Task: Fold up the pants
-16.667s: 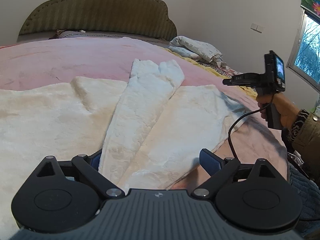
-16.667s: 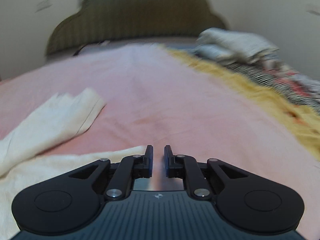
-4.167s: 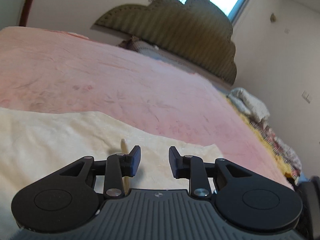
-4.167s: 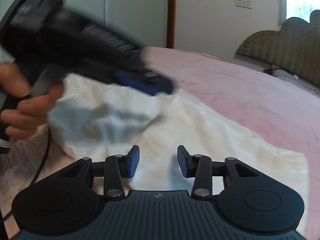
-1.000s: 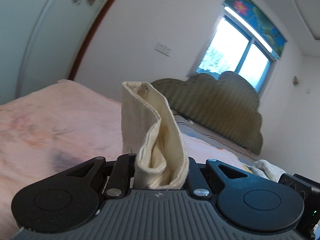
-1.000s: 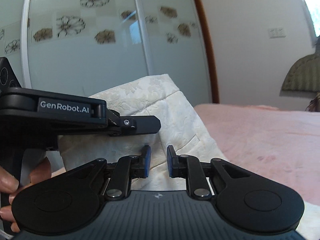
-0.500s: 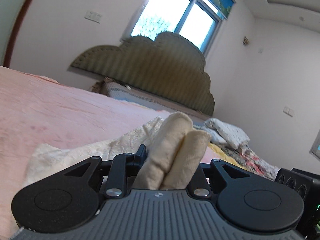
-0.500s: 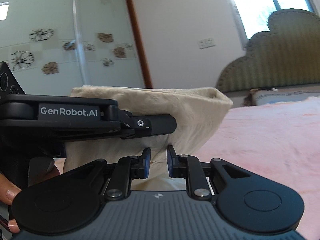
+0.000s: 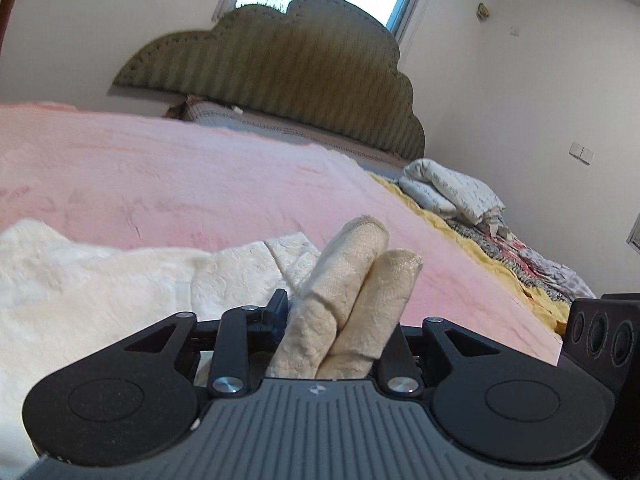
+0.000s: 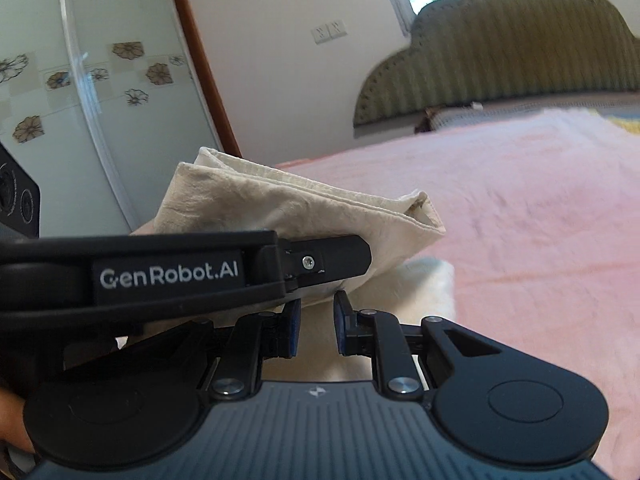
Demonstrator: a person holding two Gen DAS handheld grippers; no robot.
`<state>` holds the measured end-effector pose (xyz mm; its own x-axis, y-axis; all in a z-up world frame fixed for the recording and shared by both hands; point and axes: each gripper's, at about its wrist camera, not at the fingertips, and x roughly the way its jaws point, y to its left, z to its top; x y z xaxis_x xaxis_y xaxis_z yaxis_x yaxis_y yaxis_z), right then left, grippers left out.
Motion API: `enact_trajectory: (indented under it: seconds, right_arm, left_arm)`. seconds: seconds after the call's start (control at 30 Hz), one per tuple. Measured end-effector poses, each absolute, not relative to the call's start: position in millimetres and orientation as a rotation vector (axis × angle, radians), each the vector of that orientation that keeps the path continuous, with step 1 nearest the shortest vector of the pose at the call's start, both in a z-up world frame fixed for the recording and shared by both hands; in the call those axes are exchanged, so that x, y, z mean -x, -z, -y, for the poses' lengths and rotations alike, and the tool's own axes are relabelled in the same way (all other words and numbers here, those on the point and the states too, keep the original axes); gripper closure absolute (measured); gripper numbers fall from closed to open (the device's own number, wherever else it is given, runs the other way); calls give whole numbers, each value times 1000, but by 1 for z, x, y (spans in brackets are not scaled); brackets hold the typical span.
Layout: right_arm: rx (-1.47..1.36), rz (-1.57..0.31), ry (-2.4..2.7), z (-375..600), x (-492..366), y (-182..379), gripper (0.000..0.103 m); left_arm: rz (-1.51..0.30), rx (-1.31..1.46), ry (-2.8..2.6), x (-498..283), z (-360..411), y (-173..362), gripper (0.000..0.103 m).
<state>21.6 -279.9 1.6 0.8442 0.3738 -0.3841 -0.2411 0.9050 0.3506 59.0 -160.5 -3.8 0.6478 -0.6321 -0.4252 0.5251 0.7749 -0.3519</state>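
Left gripper point(image 9: 340, 320): I have been opening it; bunched cream pants point(image 9: 352, 280) sit between the jaws.
Right gripper point(image 10: 316, 330): narrow gap, nothing visibly pinched.
Pants: above pink blanket point(image 9: 200, 184).
Risk: early release collapses fold.

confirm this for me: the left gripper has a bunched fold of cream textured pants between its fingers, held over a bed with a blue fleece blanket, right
Not quite. The fleece blanket on the bed is pink, not blue, as the left wrist view shows. The rest stands: the left gripper has a bunched fold of the cream textured pants between its fingers, and its jaws have just been opening around that fold.
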Motion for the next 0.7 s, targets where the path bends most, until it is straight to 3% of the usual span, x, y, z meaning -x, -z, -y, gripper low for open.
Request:
enact_trajectory:
  seconds: [0.17,0.3,0.5,0.7]
  right_arm:
    - [-264,-544,-284,288,-15,8,82]
    - [-239,-552,-218,306,6,5,71]
    - [-113,-440,54,321,32,-24,71]
    - [-39,-399,-129,278,-8,-49,71]
  left_arm:
    - [-657,226,710,-68,162,21,65]
    - [-714,246,771,-67,157,22,52]
    - [-626,261,773,-59,110,-14,49]
    - [-604,211,498,-106,56,-31,44]
